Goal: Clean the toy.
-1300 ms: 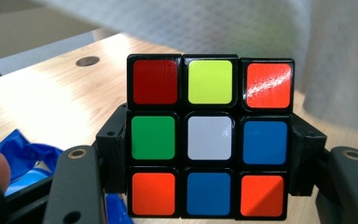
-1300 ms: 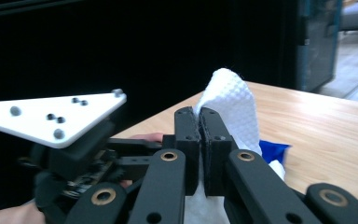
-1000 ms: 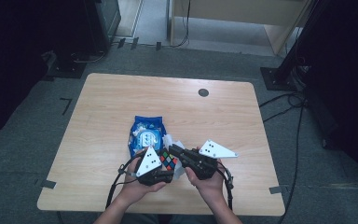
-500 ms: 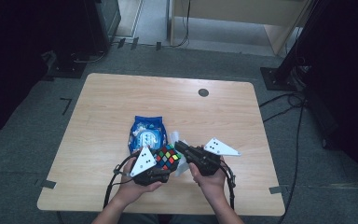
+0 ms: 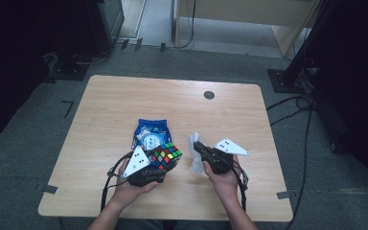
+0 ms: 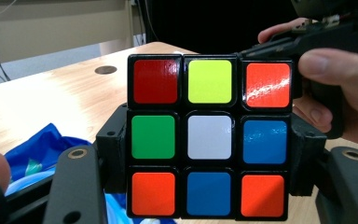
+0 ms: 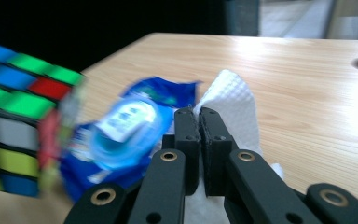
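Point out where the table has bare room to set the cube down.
Bare wood: the whole far half around the round hole, and the strips left and right of both hands. Crowded: the near centre, where the cube, blue wipes pack and white wipe sit close.

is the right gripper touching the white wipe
Touching. In the right gripper view, the right gripper has its jaws pinched together on the white wipe.

A light wooden worktop [image 5: 124,110] with a round dark cable hole [image 5: 209,95] near its far edge, right of centre. It stands on grey carpet [image 5: 38,143]. Black cables [image 5: 292,108] trail on the carpet off the worktop's far right corner.
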